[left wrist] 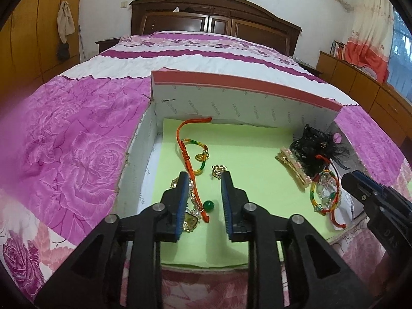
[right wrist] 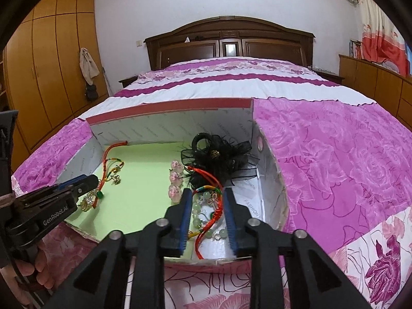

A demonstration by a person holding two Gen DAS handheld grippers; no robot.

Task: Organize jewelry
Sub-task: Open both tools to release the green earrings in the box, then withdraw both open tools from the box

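1. Left gripper (left wrist: pixel 203 200) is standing with its jaws narrowly parted over the near left of the box (left wrist: pixel 244 87); nothing is pinched. A red cord bracelet (left wrist: pixel 191 170) and its green bead (left wrist: pixel 208 204) are lying between and beside the pads, apparently just set down.
2. Right gripper (right wrist: pixel 208 216) is likewise hanging narrowly parted at the near right corner, with the jade bead bracelet (right wrist: pixel 199 215) and its red-and-rainbow cords lying loose between the pads, not clamped.
3. Both pieces are resting on the green paper liner (left wrist: pixel 247 159), probably to keep them visible and apart.
4. Toward the middle, a small gold earring (left wrist: pixel 219 171) is sitting alone, while the pearl hair clip (left wrist: pixel 293 172) is lying near the right wall.
5. In the far right corner, the black flower hairpiece (right wrist: pixel 219 157) is sitting against the walls, the bulky item tucked out of the way.
6. The box is sitting on the pink bedspread (right wrist: pixel 334 154); sorting looks well along.
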